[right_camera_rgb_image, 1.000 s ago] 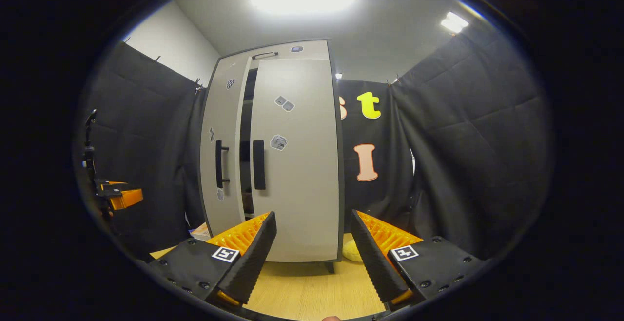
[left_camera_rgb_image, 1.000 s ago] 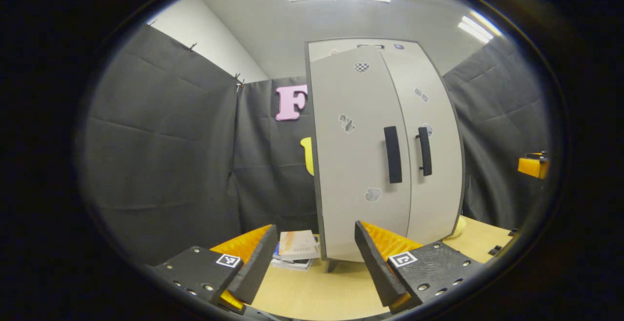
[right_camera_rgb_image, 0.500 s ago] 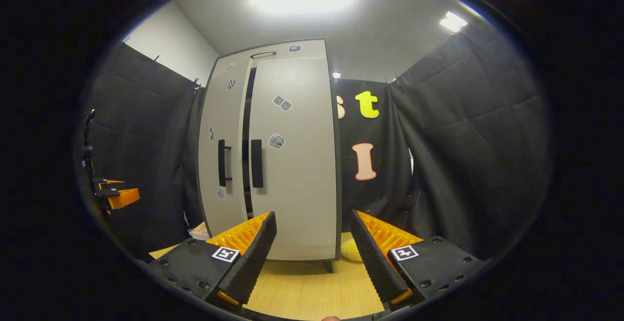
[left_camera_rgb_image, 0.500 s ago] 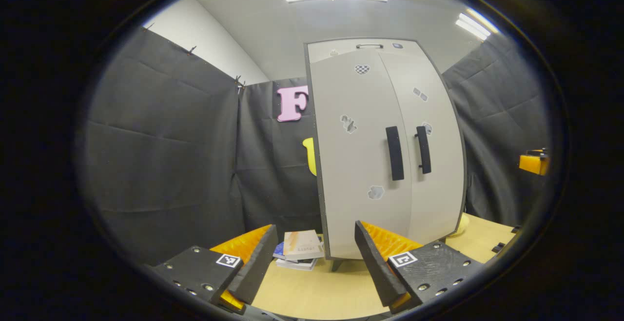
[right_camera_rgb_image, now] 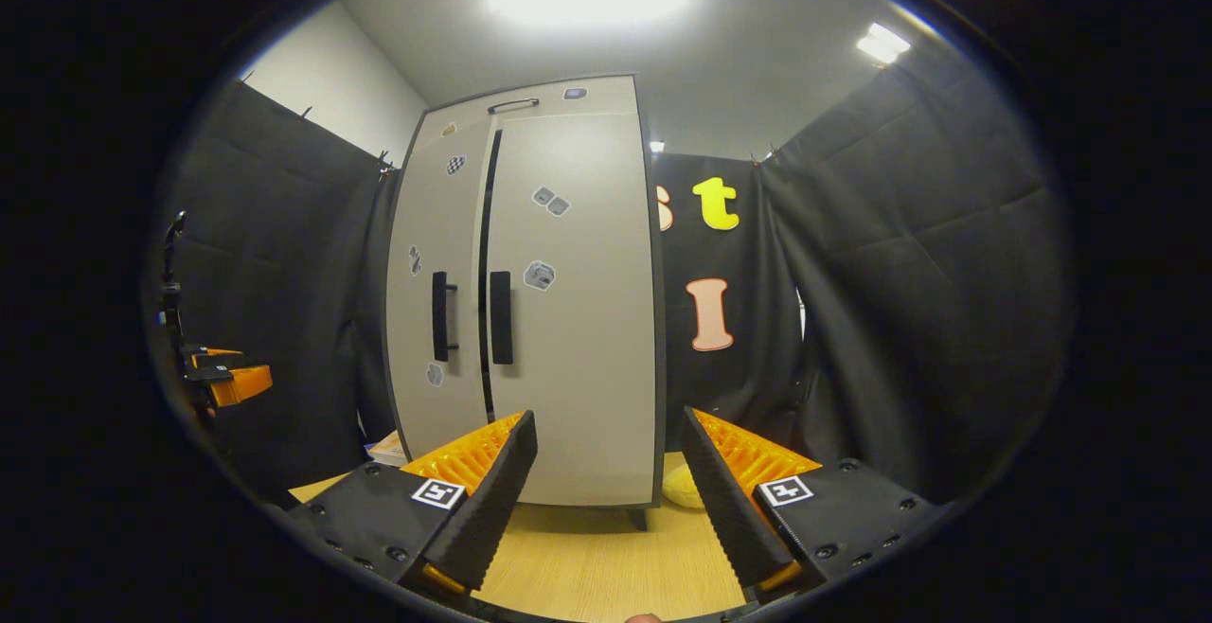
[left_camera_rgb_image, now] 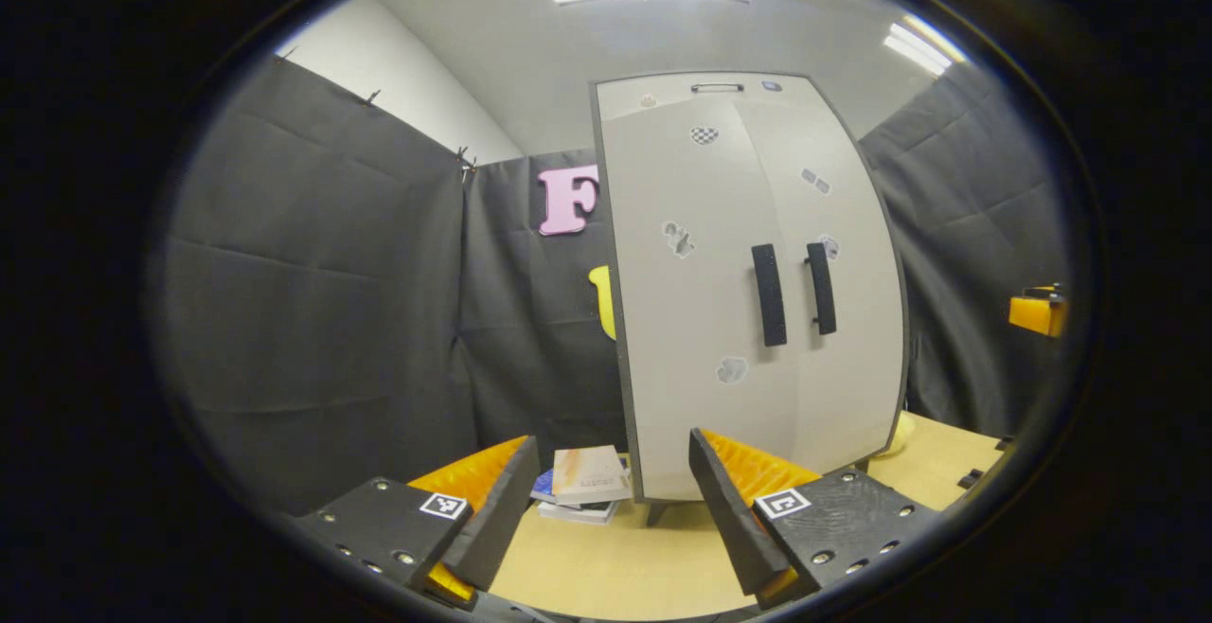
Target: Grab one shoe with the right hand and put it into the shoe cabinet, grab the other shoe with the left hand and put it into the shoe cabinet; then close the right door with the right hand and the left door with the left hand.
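Grey two-door shoe cabinet (left_camera_rgb_image: 748,301) stands on wooden worktop (left_camera_rgb_image: 615,566), well beyond both grippers' fingers (left_camera_rgb_image: 729,509) (right_camera_rgb_image: 492,500); both pairs wide apart, empty.

My left gripper (left_camera_rgb_image: 606,500) held level, fingers spread wide, nothing between them; my right gripper (right_camera_rgb_image: 606,495) same, fingers apart, empty. From right gripper view, left gripper (right_camera_rgb_image: 227,379) sits far off at left edge

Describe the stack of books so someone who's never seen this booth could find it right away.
Start at the tall pale grey two-door shoe cabinet standing on the light wooden floor. At the foot of its left side, against the black cloth wall, lies the small stack of books. It is flat and rectangular, unlike the rounded yellow object by the cabinet's opposite corner.
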The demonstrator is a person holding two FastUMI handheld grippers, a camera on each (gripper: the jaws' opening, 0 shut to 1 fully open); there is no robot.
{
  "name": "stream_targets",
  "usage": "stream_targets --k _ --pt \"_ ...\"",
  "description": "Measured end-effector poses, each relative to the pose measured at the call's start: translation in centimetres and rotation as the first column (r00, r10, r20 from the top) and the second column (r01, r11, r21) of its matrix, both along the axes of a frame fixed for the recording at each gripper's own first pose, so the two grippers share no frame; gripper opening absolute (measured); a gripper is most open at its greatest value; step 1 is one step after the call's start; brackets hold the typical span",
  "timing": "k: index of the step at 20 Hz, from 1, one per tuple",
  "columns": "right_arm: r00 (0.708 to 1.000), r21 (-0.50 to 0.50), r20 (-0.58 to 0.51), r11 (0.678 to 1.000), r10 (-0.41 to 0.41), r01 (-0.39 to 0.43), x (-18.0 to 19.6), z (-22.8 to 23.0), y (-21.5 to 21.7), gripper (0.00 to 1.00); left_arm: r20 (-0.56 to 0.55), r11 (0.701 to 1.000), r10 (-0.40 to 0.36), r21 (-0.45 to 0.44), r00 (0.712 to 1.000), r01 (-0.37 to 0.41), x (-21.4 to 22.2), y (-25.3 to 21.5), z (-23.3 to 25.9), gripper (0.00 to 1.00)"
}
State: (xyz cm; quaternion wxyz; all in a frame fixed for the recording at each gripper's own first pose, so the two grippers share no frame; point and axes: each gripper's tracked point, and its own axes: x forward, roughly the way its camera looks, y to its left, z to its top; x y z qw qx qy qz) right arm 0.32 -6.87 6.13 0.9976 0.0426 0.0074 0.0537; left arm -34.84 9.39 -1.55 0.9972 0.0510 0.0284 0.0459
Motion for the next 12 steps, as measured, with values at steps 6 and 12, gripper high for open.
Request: stream_targets --k 6,12 --pt "1.0 0.001 0.001 1.0 0.003 -0.003 0.23 -0.02 0.1 0.97 -0.001 1.0 0.004 0.001 1.0 -0.004 0.01 0.1 0.02 0.99" --pt "1.0 0.002 0.003 1.0 0.002 -0.002 0.38 0.01 0.02 0.97 -0.002 1.0 0.006 0.002 1.0 -0.006 0.07 0.01 0.06 0.99"
